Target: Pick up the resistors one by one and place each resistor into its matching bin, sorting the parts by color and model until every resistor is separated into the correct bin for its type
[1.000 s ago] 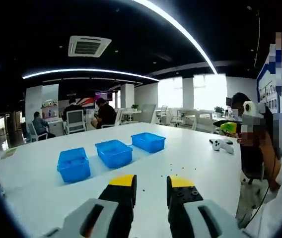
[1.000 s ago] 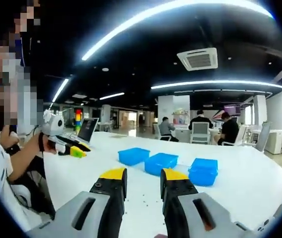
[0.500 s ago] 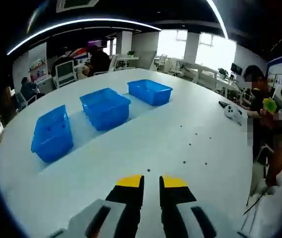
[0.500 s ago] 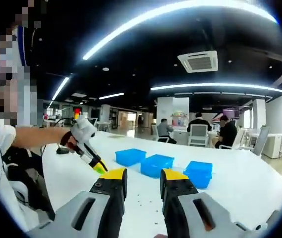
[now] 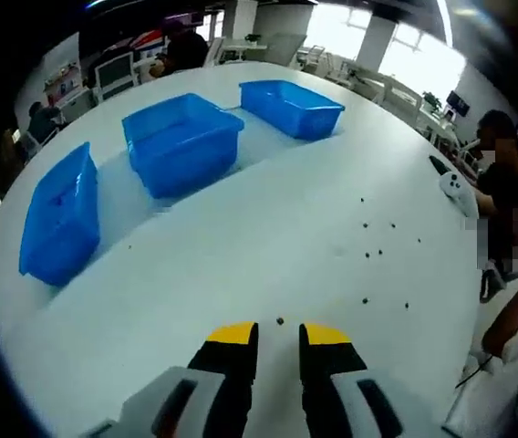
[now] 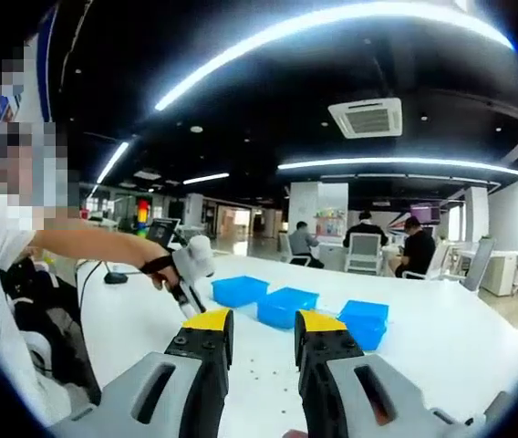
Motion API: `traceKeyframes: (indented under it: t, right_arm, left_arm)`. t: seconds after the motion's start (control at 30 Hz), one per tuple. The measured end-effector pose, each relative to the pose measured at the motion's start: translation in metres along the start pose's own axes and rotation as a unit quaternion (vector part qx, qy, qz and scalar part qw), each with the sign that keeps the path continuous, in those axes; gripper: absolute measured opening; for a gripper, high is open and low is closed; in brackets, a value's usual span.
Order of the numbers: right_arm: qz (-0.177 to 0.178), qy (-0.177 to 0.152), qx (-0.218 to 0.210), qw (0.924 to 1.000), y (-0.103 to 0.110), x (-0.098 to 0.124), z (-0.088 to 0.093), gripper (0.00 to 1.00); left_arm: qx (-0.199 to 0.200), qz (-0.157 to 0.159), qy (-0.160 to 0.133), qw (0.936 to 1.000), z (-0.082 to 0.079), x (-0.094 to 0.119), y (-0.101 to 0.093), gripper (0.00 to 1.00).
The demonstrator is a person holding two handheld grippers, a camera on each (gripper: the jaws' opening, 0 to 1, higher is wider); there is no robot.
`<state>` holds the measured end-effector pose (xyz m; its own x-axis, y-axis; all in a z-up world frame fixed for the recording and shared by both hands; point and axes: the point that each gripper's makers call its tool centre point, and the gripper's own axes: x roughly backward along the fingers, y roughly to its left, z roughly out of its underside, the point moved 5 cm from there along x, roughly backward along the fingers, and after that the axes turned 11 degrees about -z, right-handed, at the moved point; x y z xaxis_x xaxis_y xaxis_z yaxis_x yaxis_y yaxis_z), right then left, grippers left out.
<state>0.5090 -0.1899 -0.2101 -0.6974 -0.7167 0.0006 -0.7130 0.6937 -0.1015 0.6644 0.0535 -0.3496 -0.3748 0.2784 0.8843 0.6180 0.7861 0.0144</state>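
In the left gripper view, the left gripper [image 5: 278, 334] hangs over the white round table [image 5: 241, 246] with its yellow-tipped black jaws parted and nothing between them. One tiny dark resistor [image 5: 280, 321] lies just ahead of the tips; more scattered dark resistors [image 5: 379, 246] sit further off. Three blue plastic bins [image 5: 182, 141] stand well apart behind.

In the right gripper view, the right gripper [image 6: 253, 321] is held high, jaws apart and empty, the bins [image 6: 287, 306] beyond.

The part is so small that the jaws could close beside it or flick it away.
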Motion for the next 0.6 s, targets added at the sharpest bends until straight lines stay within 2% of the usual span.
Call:
traceKeyframes:
  t: [0.27, 0.33, 0.37, 0.47, 0.53, 0.6]
  right_arm:
    - [-0.007, 0.015, 0.005, 0.9998, 0.002, -0.003, 0.004, 0.29]
    - [-0.013, 0.019, 0.009, 0.9997, 0.005, -0.004, 0.004, 0.29]
    - [-0.014, 0.019, 0.009, 0.9997, 0.006, -0.004, 0.004, 0.29]
    - [-0.019, 0.016, 0.01, 0.9996, 0.008, -0.004, 0.002, 0.29]
    - [-0.019, 0.017, 0.01, 0.9996, 0.008, -0.004, 0.003, 0.29]
    - [-0.018, 0.017, 0.011, 0.9996, 0.008, -0.004, 0.003, 0.29]
  left_arm:
    - [-0.011, -0.024, 0.027, 0.9993, 0.003, -0.002, 0.002, 0.18]
    - [-0.034, -0.059, 0.029, 0.9972, 0.007, -0.002, 0.01, 0.12]
    - [-0.029, -0.047, 0.03, 0.998, 0.008, 0.0, 0.006, 0.11]
    - [-0.036, -0.04, 0.04, 0.9977, 0.014, 0.002, 0.001, 0.04]
    - [-0.059, -0.048, 0.042, 0.9962, 0.017, 0.005, 0.004, 0.04]
    - [-0.059, -0.048, 0.044, 0.9961, 0.019, 0.007, 0.006, 0.04]
